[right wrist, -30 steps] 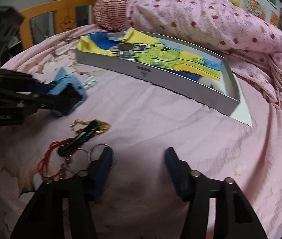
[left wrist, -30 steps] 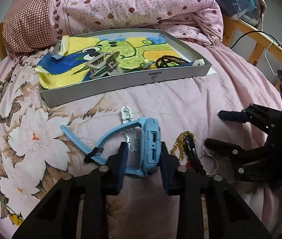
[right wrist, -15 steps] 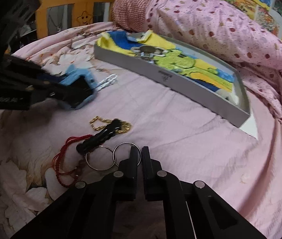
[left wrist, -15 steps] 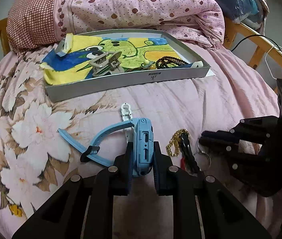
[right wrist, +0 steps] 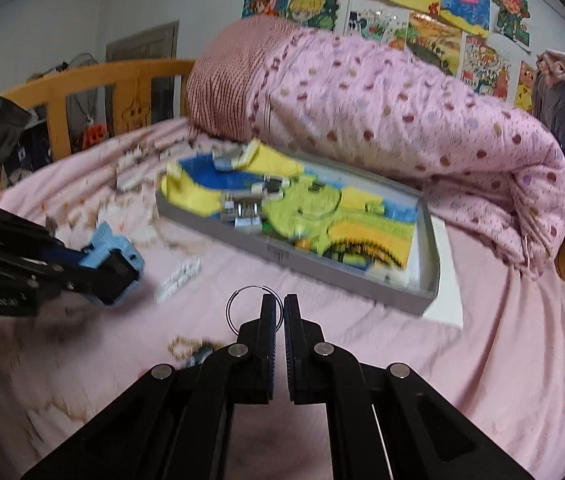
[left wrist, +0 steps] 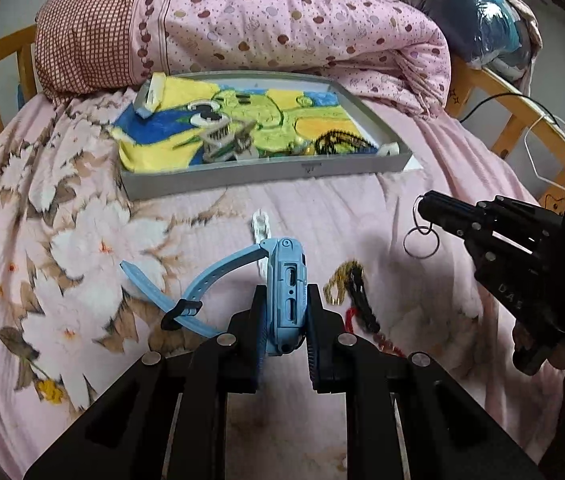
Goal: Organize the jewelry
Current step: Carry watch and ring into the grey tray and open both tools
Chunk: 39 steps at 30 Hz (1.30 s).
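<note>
Here left gripper [left wrist: 286, 316] tilted down, clamping blue watch [left wrist: 285, 288] — right gripper [right wrist: 274, 312] pinching ring [right wrist: 244, 310]

**Watch and rings lifted, tray waiting**

A light-blue watch [left wrist: 285, 300] is sitting edge-up, its strap trailing left. Two linked silver rings [left wrist: 421, 236] are hanging clear of the bedspread. A gold chain [left wrist: 338, 284] is lying beside a red cord [left wrist: 356, 318]. The grey tray [left wrist: 266, 174] is holding a clip and beads.

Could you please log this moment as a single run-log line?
left gripper: shut on blue watch | right gripper: shut on hoop earrings | grey tray: ahead on bed
</note>
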{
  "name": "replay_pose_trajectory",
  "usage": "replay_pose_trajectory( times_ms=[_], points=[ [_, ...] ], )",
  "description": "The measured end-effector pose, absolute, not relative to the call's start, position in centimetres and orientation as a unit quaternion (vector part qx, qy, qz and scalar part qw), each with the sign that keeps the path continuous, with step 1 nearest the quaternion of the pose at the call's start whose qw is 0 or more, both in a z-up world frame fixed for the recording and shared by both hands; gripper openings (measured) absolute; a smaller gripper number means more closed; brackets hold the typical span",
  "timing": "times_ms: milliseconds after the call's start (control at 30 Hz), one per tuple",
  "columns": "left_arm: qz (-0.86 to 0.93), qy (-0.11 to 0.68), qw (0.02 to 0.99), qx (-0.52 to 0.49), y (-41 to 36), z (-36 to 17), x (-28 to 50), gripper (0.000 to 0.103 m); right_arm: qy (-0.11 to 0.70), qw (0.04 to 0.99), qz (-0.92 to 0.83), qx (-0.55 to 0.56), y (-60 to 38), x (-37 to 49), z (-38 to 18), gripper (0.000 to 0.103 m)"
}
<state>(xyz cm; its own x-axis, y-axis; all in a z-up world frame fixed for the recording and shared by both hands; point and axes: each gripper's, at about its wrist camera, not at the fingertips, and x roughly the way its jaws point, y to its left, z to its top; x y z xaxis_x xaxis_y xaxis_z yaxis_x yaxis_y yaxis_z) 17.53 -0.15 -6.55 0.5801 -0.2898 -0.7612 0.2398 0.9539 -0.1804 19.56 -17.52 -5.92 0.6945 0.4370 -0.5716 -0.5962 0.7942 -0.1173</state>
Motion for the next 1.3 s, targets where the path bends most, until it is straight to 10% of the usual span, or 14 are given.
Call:
replay_pose_trajectory(
  times_ms=[1300],
  points=[
    [-0.082, 0.417, 0.901, -0.087, 4.5, -7.3, 32.1, 0.019, 0.376, 0.894, 0.245, -0.015, -14.7, 34.1, -8.9, 0.005]
  ],
)
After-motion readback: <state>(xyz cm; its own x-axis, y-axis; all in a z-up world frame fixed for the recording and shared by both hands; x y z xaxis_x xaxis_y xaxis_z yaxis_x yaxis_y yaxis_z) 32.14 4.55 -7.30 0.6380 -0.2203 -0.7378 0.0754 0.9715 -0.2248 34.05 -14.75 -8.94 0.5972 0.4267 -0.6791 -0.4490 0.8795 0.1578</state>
